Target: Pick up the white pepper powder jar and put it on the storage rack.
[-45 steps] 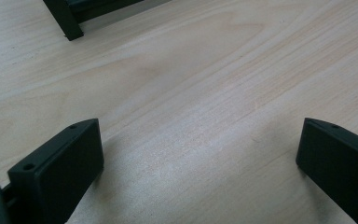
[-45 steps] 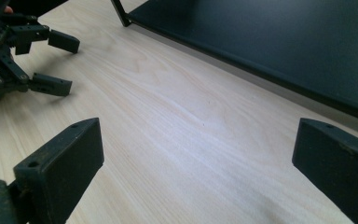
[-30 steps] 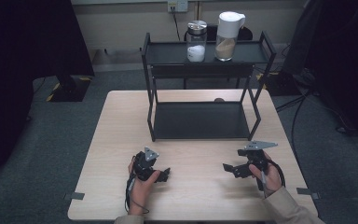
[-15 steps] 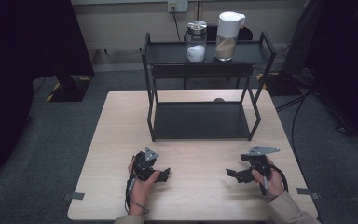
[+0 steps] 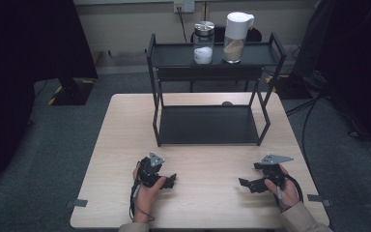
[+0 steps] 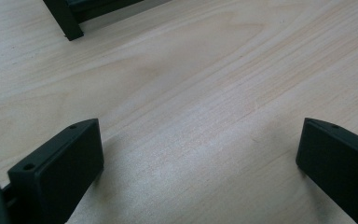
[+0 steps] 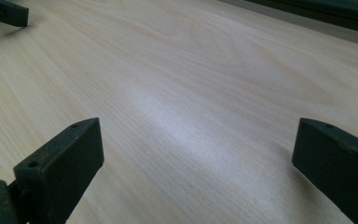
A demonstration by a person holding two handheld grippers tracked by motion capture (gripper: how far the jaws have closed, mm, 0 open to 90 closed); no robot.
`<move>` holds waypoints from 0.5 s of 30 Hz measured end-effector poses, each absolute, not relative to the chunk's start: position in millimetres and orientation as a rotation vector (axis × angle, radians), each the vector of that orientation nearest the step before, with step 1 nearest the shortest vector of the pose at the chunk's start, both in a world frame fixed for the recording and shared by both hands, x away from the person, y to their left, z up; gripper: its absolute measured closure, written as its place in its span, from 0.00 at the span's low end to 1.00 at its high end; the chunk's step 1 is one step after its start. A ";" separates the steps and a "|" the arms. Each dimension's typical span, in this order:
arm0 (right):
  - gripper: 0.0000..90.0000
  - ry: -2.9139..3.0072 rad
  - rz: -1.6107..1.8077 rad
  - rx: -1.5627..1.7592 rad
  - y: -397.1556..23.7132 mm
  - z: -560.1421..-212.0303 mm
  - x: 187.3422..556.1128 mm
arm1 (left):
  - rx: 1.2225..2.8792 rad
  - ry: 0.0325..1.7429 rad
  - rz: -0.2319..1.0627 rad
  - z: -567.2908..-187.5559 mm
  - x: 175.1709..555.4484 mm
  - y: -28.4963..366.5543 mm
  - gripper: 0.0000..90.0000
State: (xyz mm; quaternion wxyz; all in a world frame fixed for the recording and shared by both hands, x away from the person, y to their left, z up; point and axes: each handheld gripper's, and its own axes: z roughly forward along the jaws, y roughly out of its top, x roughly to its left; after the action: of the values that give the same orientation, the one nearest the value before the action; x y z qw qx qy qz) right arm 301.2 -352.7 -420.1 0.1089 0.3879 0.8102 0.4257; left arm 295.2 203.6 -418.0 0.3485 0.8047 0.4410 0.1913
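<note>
the left gripper (image 5: pixel 170 181) sits on the near left part of the table (image 5: pixel 125 145), held in my left hand (image 5: pixel 147 191); its jaws stand wide apart with nothing between them, and in the left gripper view i see bare pale wood between the two black jaws; at the far left corner of that view a foot of the black shelf rack (image 6: pixel 67 21) stands on the wood; the right gripper (image 5: pixel 244 183) lies on the near right part of the table in my right hand (image 5: pixel 282 186), a grey three-cornered plate on its top; its jaws are likewise spread wide, released, holding nothing, and the right gripper view shows light wood grain between them, with a dark jaw tip of the other gripper at the far left of that view; the two grippers are well apart from each other and point roughly towards one another across the near edge; both are near the front of the rack but not touching it; the black shelf rack (image 5: pixel 207 123) stands at the far middle of the table, its lower tray bare; on its upper shelf, side by side, stand a glass jar with a metal lid (image 5: pixel 203 42), white stuff in its bottom, and to its right a white-lidded jar (image 5: pixel 235 31) with tan powder in it; the two jars are just beside each other, upright; grey carpet (image 5: pixel 53 145) lies around the table.
</note>
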 end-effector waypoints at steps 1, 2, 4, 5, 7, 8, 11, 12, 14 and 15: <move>0.01 2.384 1.250 1.145 -353.4 -420.5 301.0 | 2.086 1.143 0.496 -418.1 295.2 203.5 0.00; 0.01 2.382 1.247 1.147 -354.1 -421.2 300.5 | 2.086 1.143 0.496 -418.1 295.2 203.5 0.00; 0.01 2.383 1.239 1.148 -355.1 -422.0 299.6 | 2.086 1.143 0.496 -418.1 295.2 203.6 0.00; 0.01 2.386 1.234 1.147 -355.6 -421.7 299.5 | 2.086 1.143 0.496 -418.0 295.2 203.5 0.00; 0.01 2.386 1.225 1.139 -356.1 -421.2 298.5 | 2.086 1.143 0.496 -418.1 295.2 203.6 0.00; 0.01 2.387 1.206 1.133 -355.1 -420.3 297.8 | 2.085 1.143 0.496 -418.1 295.2 203.5 0.00; 0.01 2.401 1.165 1.109 -353.7 -418.2 297.2 | 2.086 1.143 0.496 -418.0 295.2 203.5 0.00; 0.01 2.406 1.152 1.105 -353.2 -417.5 297.3 | 2.086 1.143 0.496 -418.0 295.2 203.5 0.00; 0.01 2.417 1.118 1.077 -351.4 -415.7 296.5 | 2.086 1.143 0.496 -418.0 295.2 203.5 0.00; 0.01 2.422 1.099 1.057 -350.4 -415.1 295.7 | 2.086 1.143 0.496 -418.0 295.2 203.5 0.00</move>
State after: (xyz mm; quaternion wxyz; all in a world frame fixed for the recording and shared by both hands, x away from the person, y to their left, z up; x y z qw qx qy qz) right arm 295.7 -350.4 -415.1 0.1394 0.3659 0.8379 0.3803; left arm 295.2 203.5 -418.0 0.3485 0.8047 0.4410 0.1912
